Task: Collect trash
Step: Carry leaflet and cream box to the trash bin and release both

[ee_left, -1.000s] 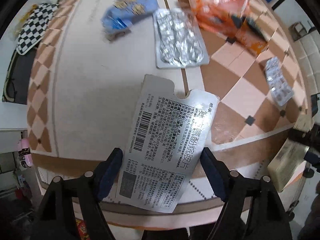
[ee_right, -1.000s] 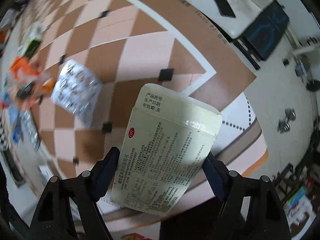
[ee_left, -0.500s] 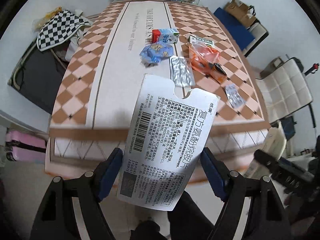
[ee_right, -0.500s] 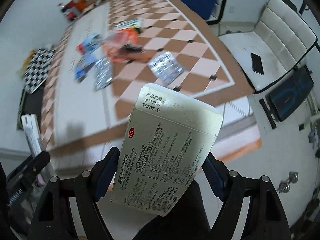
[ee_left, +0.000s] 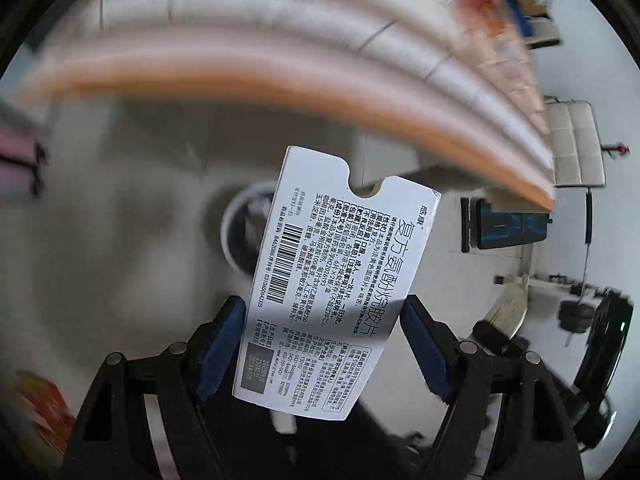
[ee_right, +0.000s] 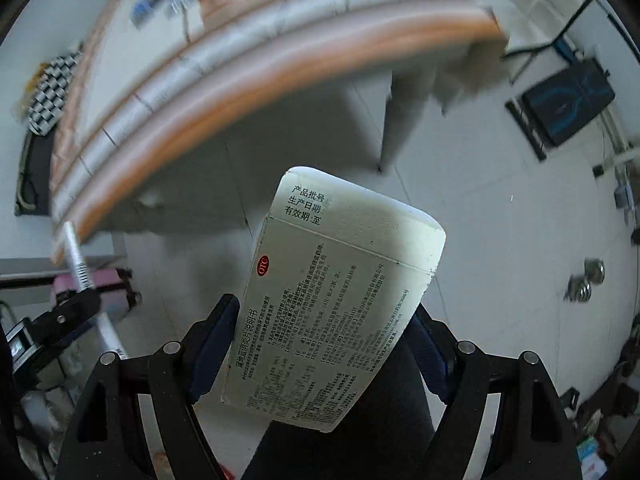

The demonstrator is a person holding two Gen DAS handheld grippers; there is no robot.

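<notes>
Just past the left gripper [ee_left: 324, 344], pinching its flattened white carton [ee_left: 336, 280], sits a round bin [ee_left: 240, 232]: centre over it before letting go. Right gripper [ee_right: 320, 344] clamps the cream box [ee_right: 340, 292].

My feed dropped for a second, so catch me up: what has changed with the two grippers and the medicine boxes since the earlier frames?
Both grippers have swung off the checkered tabletop and now point at the floor beside it. A round white bin has come into the left view. Unchanged: the left gripper still clamps the flattened white barcode box, the right gripper the cream medicine box.
</notes>
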